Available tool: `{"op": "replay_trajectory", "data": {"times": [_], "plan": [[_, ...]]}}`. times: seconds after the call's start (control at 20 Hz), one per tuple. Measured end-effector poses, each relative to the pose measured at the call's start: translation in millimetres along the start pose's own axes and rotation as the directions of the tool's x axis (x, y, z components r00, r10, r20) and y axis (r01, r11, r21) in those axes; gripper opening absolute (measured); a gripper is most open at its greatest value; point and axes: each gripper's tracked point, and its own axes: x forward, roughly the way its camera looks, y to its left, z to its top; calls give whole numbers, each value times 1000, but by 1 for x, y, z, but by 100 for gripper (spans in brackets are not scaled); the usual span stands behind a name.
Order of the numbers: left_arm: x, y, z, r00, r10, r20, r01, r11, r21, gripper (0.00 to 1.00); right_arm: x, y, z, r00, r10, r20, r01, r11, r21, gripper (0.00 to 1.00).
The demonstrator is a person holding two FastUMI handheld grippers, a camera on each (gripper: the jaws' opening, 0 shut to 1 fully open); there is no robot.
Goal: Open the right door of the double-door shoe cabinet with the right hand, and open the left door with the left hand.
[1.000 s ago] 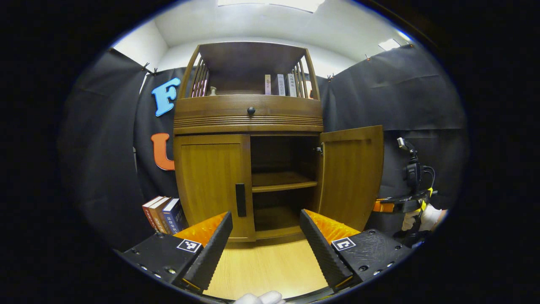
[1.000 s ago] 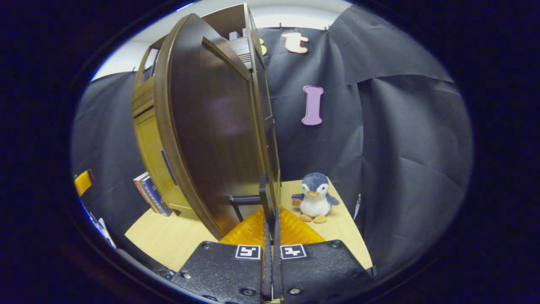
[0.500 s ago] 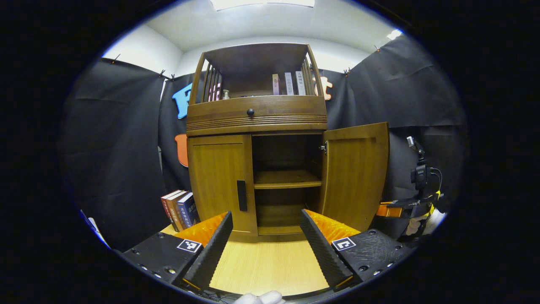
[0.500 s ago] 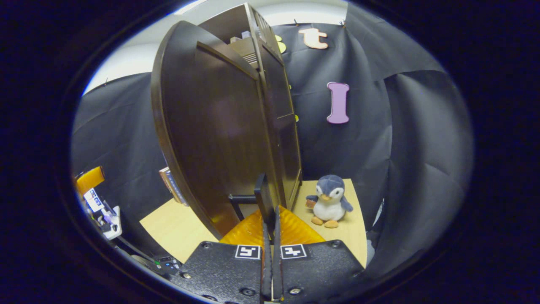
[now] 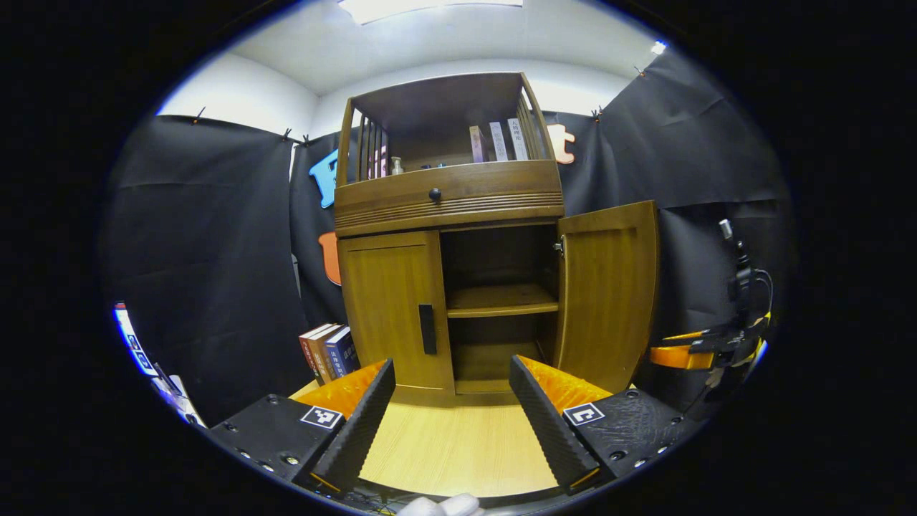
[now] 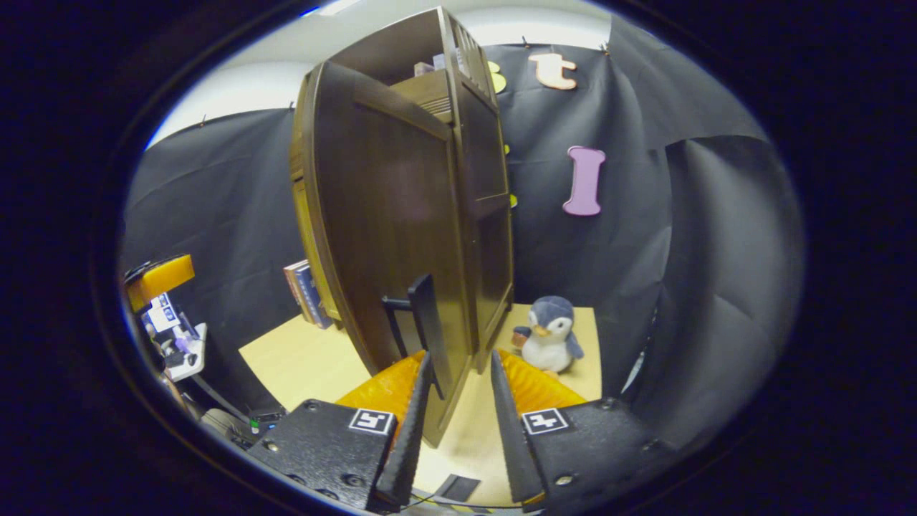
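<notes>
The right gripper (image 6: 458, 365) is partly open and holds nothing, its fingers flanking the handle (image 6: 428, 326) of the swung-open right door (image 6: 387, 236). The left gripper (image 5: 451, 383), spread wide and empty, faces the shoe cabinet (image 5: 448, 201), whose left door (image 5: 390, 301) is closed. Books (image 5: 329, 351) stand left of it.

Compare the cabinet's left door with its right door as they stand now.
The left door is shut flush with the cabinet front; the right door is swung wide open. The left door covers its side, while the right door's side shows a bare shelf. Both are brown wood panels.
</notes>
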Motion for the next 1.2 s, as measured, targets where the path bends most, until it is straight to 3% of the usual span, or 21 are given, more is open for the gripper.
{"op": "replay_trajectory", "data": {"times": [0.1,0.3,0.75,1.0,1.2], "plan": [[6,3,0,1000,7,-10,-7,1000,5,96,-20,6,13,998,-18,52,19,1000,-7,65],[15,12,6,1000,15,7,-15,1000,5,96,-47,5,43,967,-158,201,165,986,-18,100],[52,65,-13,1000,3,0,-3,1000,-5,96,-36,92,63,947,-198,253,196,980,34,100],[96,106,-27,999,-47,-18,47,999,-10,96,-7,147,68,947,-237,216,233,971,47,100],[151,113,-39,991,-130,-11,129,991,-39,96,8,183,74,936,-287,202,287,957,31,100]]}}
